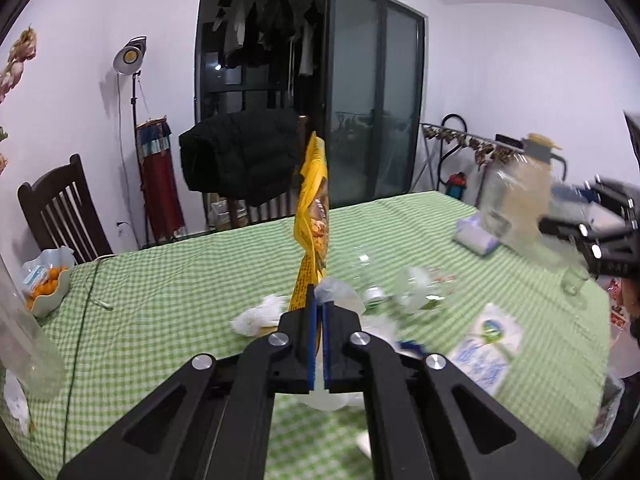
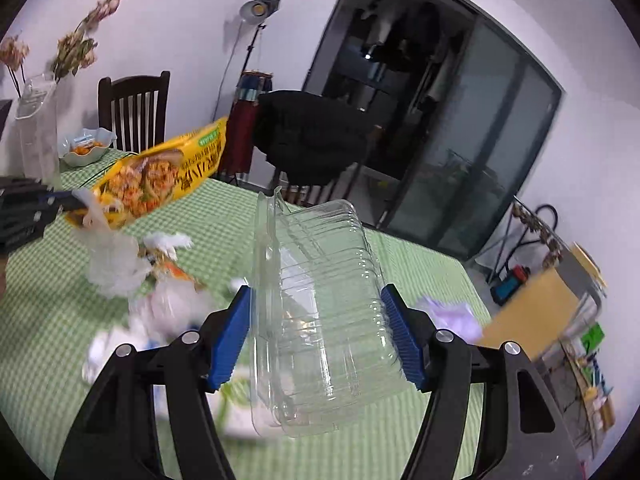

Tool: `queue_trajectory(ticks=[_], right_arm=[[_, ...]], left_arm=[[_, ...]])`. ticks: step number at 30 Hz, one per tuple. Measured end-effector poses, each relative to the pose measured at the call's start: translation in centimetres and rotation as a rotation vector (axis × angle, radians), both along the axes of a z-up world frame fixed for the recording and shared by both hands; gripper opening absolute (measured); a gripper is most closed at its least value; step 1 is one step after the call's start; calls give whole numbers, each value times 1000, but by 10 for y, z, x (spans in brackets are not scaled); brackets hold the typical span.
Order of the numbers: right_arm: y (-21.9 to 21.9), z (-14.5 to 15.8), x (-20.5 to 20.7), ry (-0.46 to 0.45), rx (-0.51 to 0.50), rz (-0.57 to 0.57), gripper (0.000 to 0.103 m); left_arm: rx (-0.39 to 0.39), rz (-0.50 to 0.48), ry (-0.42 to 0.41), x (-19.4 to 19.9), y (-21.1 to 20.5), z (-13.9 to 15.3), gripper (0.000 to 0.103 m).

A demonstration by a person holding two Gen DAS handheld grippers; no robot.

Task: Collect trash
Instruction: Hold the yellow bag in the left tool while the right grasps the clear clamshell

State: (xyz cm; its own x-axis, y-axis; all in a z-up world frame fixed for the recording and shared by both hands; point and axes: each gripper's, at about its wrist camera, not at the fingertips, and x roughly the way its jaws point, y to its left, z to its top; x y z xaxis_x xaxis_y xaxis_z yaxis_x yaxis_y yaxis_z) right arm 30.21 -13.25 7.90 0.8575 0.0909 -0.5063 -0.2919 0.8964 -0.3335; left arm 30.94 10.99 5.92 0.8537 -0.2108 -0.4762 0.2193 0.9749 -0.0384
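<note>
On the table (image 1: 168, 280), crumpled tissue (image 1: 260, 316) lies just left of the left gripper (image 1: 319, 308); an empty bottle (image 1: 416, 292) lies to its right, a fruit bowl (image 1: 48, 284) at the far left edge before a chair (image 1: 60, 208).

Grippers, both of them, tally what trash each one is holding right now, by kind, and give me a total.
Yellow snack bag: 1, pinched in the left gripper
Clear plastic clamshell container: 1, clamped in the right gripper
Total held: 2
</note>
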Motion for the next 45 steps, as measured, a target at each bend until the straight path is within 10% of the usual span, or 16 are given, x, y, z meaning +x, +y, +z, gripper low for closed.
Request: queue_trajectory(ticks=[6,12,19,30,34,40,45], right_arm=[[-47,-7,-39,18,26,-25,63],[-82,-26,-53,59,133,-43,64],[-98,-70,-76,168,114,-26,64],[-89,-114,-126,247,99,49,64],[-88,-113,-131,234,96,42,64],[-90,-114,-133,241,110,45,64],[-94,-114,-128,246,136,42,64]], left_arm=[[25,-112,-112,-48,-63,41,0],[-171,-207,-72,-77,-93,61,0],[-70,-107,133,-83,-120,-36,0],[81,-268,129,-161,-138,-96,6],[168,-195,209,-150,-139,-104,64],[42,-227,212,-148,-138,-80,84],[162,-332,201,-137,-198,-84,84]])
